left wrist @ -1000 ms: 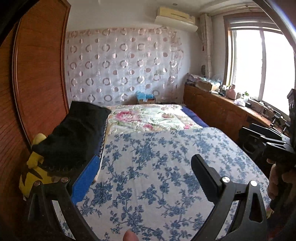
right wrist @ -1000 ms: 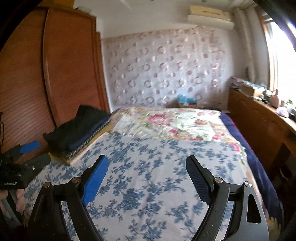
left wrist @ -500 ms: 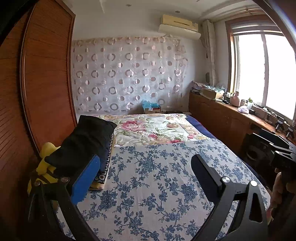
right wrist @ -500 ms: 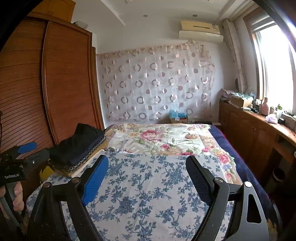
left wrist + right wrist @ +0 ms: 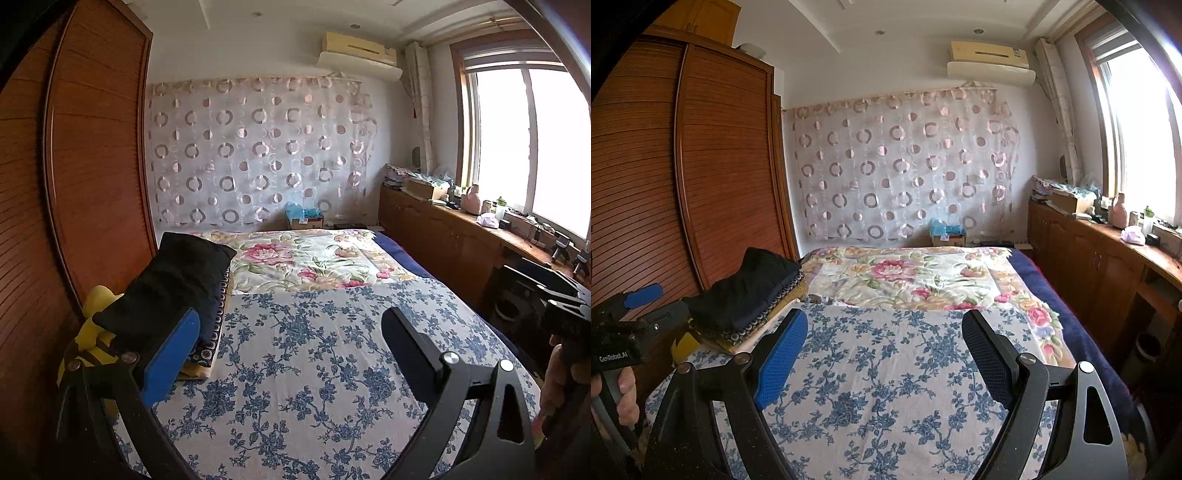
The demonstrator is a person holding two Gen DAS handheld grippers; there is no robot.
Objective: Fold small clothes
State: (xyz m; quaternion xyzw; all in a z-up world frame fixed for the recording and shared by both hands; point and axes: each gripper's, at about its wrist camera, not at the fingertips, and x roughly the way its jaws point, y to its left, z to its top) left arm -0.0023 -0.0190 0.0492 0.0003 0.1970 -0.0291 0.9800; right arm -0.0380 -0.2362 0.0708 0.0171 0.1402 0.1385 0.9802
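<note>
Now we hold both grippers up over the blue-flowered sheet [image 5: 314,369], and the view has lifted since 1 second ago: in both wrist views the ceiling, the air conditioner [image 5: 358,50] and more of the circle-patterned curtain [image 5: 905,170] show, where earlier the bed filled most of the frame. Our left gripper [image 5: 291,339] stands released, its blue pad and black pad wide apart with only the sheet showing between them. Our right gripper [image 5: 884,343] is likewise spread wide and grasps nothing; its gap looks the same as in the earlier frames. The stack of folded clothes [image 5: 173,288], dark on top with a patterned layer beneath, lies at the left edge of the bed beside the wooden wardrobe [image 5: 701,166], and a yellow cloth [image 5: 92,325] sits just beside the stack on its wardrobe side. In the left wrist view the stack now appears farther up the bed from the blue pad than 1 second ago, when the pad overlapped it low in the frame. Beyond the sheet lies the rose-patterned quilt [image 5: 905,277], unchanged. In the right wrist view our left hand [image 5: 620,395] grips the other tool's handle at the left edge.
</note>
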